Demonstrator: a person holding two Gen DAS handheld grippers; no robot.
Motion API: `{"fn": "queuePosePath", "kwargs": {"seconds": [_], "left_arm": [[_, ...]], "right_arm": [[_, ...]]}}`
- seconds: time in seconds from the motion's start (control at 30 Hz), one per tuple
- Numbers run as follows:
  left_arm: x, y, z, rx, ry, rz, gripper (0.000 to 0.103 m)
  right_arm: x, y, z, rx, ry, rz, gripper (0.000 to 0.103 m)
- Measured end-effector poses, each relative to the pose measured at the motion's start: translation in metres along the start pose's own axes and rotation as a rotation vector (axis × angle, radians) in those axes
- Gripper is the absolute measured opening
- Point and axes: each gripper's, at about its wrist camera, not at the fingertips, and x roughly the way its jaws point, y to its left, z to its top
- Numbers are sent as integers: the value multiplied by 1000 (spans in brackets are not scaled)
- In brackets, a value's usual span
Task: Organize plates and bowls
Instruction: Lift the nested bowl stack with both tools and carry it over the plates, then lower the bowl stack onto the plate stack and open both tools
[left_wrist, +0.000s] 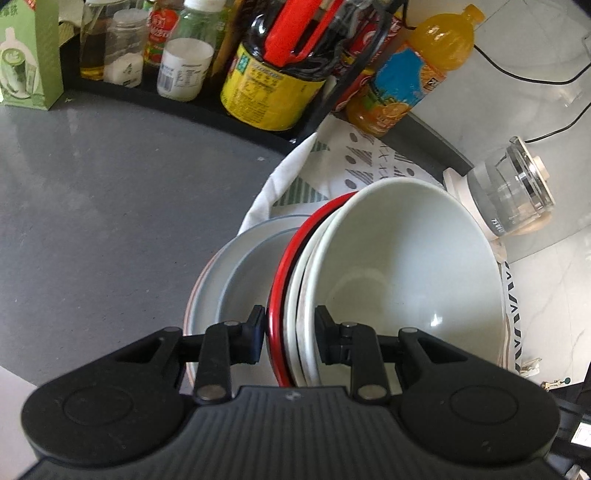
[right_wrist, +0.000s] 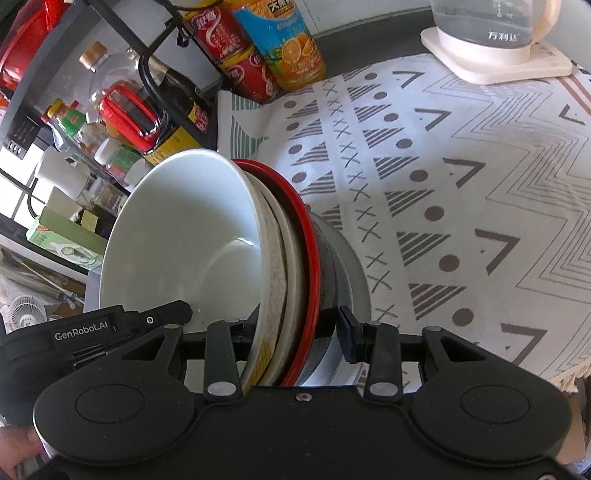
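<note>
While both grippers (left_wrist: 289, 334) (right_wrist: 295, 334) clamp it (tilted) — stack (left_wrist: 388, 266) aloft.

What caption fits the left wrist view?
Left gripper shut on stacked bowl rims, grey plates beside, over a grey counter.

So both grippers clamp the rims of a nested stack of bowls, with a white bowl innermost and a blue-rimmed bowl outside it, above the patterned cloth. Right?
Not quite: the rim outside the white bowl is red, not blue, as both wrist views show. The rest holds: the left gripper and right gripper each clamp the stack's rims, above the patterned cloth.
</note>
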Motion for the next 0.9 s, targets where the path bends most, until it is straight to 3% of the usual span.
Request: {"fn": "queuePosePath", "kwargs": {"seconds": [0.4, 0.63, 0.7, 0.9], "left_arm": [[-2, 12, 0, -3, -1, -27, 27], [-4, 11, 2, 16, 8, -32, 29], [-9, 10, 2, 23, -18, -29, 33], [-18, 9, 4, 7, -42, -6, 56]], "right_arm": [[8, 2, -5, 53, 17, -9, 38], [3, 3, -7, 45, -8, -13, 45], [-5, 6, -6, 19, -39, -19, 58], [-21, -1, 1, 35, -102, -14, 68]]}}
